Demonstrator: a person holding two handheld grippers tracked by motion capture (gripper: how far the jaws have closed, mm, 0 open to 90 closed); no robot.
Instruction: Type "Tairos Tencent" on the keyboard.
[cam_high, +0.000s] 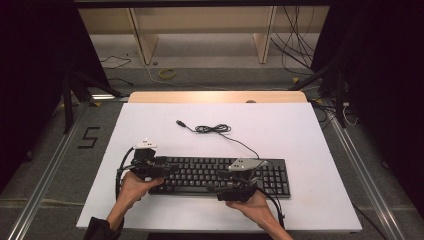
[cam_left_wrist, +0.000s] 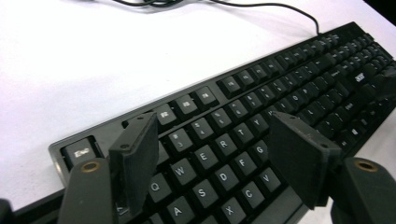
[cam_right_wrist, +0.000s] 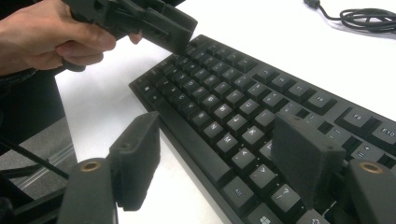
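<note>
A black keyboard (cam_high: 220, 176) lies along the near part of the white table top (cam_high: 290, 130). Its cable (cam_high: 214, 129) runs back to a loose coil that ends in a USB plug (cam_high: 180, 122). My left gripper (cam_high: 161, 170) hovers over the keyboard's left end. In its own view the left gripper (cam_left_wrist: 212, 123) stands open above the letter keys (cam_left_wrist: 219, 163), with nothing between the pads. My right gripper (cam_high: 225, 191) sits at the keyboard's front edge. It (cam_right_wrist: 217, 121) is open too, one jaw off the edge and the other above the bottom key row. The left gripper (cam_right_wrist: 180, 37) also appears there, held in a hand (cam_right_wrist: 46, 37).
The table's near edge (cam_high: 200, 229) runs just below both hands. Wooden shelving (cam_high: 200, 30) and loose floor cables (cam_high: 300, 55) lie beyond the far edge. Metal rails (cam_high: 45, 180) run along both sides of the table.
</note>
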